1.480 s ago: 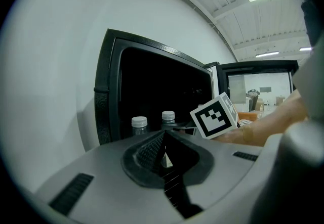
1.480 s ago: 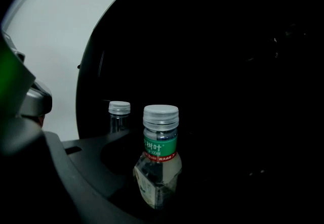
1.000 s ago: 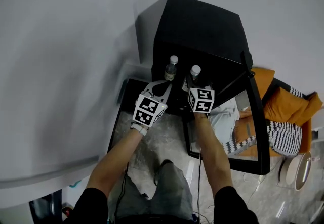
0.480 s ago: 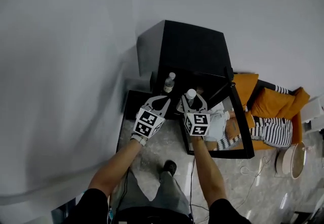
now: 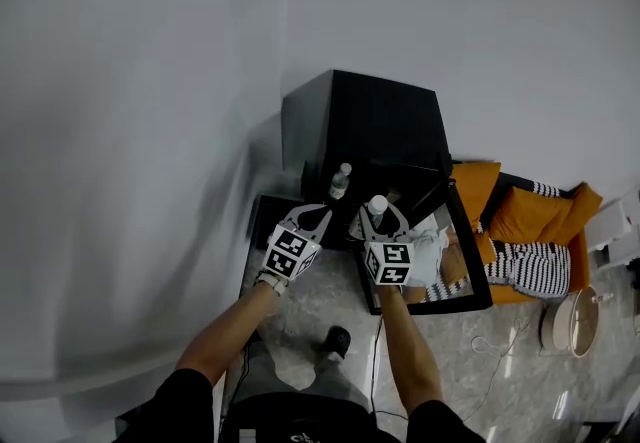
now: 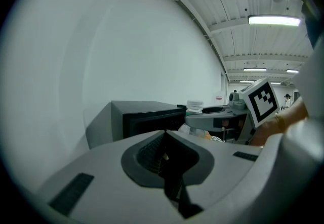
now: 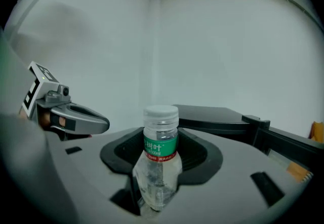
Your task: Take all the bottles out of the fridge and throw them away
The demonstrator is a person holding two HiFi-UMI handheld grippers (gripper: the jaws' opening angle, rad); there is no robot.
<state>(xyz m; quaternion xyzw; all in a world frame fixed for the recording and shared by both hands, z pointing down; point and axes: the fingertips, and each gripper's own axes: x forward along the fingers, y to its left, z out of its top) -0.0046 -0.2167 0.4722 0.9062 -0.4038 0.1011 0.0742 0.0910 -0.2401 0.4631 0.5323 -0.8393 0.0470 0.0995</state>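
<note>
A black mini fridge (image 5: 360, 121) stands against the wall with its glass door (image 5: 468, 271) swung open to the right. One clear bottle with a white cap (image 5: 340, 180) stands in the fridge's opening. My right gripper (image 5: 379, 219) is shut on a second clear bottle (image 7: 160, 154) with a white cap and a green label, held upright just in front of the fridge. My left gripper (image 5: 314, 219) hovers beside it on the left, shut with nothing in it (image 6: 166, 135). The left gripper view shows the held bottle's cap (image 6: 195, 105).
A white wall runs along the left. Orange cushions and striped cloth (image 5: 530, 241) lie right of the door, with a round white object (image 5: 570, 319) on the marble floor. The person's shoe (image 5: 338, 339) is below the grippers. A dark panel (image 5: 256, 226) lies left of the fridge.
Both grippers have drawn back from the fridge, and the right one has carried its bottle out of the opening. The head camera has risen, so the fridge looks smaller.
</note>
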